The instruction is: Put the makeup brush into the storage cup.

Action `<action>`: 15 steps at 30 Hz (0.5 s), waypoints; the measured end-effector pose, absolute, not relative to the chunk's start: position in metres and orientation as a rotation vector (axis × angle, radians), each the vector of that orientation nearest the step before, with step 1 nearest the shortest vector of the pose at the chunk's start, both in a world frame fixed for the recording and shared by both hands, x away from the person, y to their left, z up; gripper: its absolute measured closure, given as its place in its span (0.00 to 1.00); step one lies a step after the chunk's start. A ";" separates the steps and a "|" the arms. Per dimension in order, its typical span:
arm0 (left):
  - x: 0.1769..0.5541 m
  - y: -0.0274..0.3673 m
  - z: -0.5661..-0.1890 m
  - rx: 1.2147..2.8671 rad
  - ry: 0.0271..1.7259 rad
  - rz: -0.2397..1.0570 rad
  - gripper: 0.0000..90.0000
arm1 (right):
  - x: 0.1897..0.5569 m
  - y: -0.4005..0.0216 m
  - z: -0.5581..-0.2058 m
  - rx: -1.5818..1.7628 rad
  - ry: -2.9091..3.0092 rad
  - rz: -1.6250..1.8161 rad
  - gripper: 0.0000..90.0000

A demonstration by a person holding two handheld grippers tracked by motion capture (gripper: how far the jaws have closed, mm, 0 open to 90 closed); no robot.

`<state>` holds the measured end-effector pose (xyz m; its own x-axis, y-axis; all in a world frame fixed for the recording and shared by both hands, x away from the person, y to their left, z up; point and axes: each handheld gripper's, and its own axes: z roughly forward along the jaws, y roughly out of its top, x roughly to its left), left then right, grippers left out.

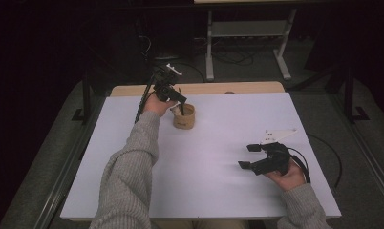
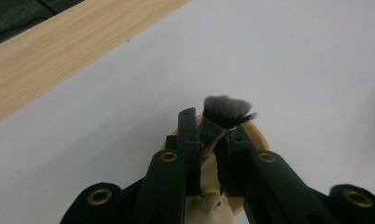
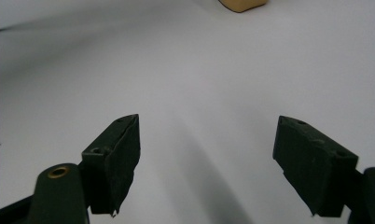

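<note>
A small tan cup [image 1: 184, 118] stands on the white table [image 1: 218, 191] towards the back left. My left gripper [image 1: 181, 103] hovers right over its mouth, shut on a brush with dark grey bristles [image 2: 225, 111] that point away from me. The cup's rim [image 2: 261, 138] peeks out from under the jaws in the left gripper view. My right gripper [image 1: 247, 156] rests low at the front right, open, with nothing between its jaws. The base of the cup [image 3: 242, 4] appears at the top edge of the right gripper view.
A strip of bare wood [image 1: 214, 88] runs along the table's far edge. Beyond it stand white metal frame legs [image 1: 210, 47] and cables on a dark floor. Black rails [image 1: 75, 152] flank the table's sides.
</note>
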<state>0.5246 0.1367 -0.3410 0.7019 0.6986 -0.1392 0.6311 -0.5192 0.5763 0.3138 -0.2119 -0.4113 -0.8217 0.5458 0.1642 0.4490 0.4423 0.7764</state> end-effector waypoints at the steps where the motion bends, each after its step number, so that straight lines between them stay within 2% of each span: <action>1: 0.525 0.138 -0.340 2.306 1.005 0.155 0.89 | 0.314 -0.212 -0.411 0.892 2.576 1.330 0.24; 4: 0.526 0.140 -0.340 2.301 1.009 0.155 0.88 | 0.313 -0.211 -0.412 0.889 2.579 1.329 0.24; 9: 0.526 0.141 -0.339 2.297 1.004 0.150 0.81 | 0.313 -0.210 -0.412 0.883 2.582 1.332 0.24; 15: 0.524 0.144 -0.336 2.287 1.007 0.143 0.79 | 0.313 -0.211 -0.411 0.884 2.578 1.332 0.24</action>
<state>0.5241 0.1444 -0.3356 0.7022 0.6969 -0.1454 0.6288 -0.5113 0.5858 0.3130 -0.2106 -0.4113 -0.8249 0.5412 0.1634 0.4465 0.4464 0.7755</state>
